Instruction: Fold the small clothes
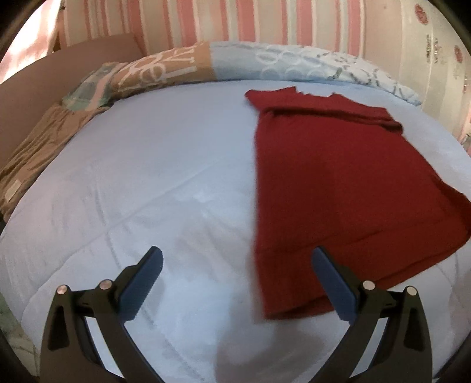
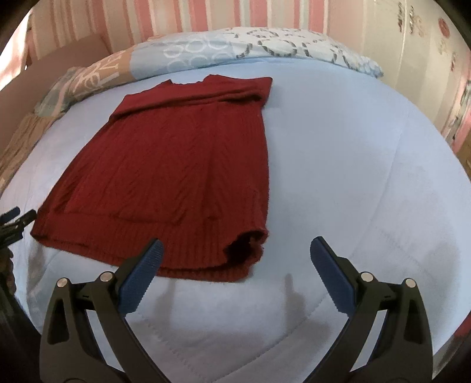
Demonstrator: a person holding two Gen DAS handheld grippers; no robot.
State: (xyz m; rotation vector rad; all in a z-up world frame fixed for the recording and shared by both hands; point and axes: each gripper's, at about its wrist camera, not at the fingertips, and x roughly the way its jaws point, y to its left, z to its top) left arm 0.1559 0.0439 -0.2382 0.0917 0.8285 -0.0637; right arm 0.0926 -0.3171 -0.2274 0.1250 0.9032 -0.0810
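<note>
Only the right view shows the sweater's (image 2: pixel 164 173) seemingly gaping hem.

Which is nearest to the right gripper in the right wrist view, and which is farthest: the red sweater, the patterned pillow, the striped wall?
Measured from the right gripper:
1. Red sweater, lying flat on the blue bedcover, ahead and to the left.
2. Patterned pillow, along the far edge of the bed.
3. Striped wall, behind the pillow.

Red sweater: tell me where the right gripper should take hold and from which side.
Grip the red sweater at its near right hem corner, coming from the near edge. The ribbed hem gapes open there, lifted off the blue bedcover, and the open right gripper sits just short.
</note>
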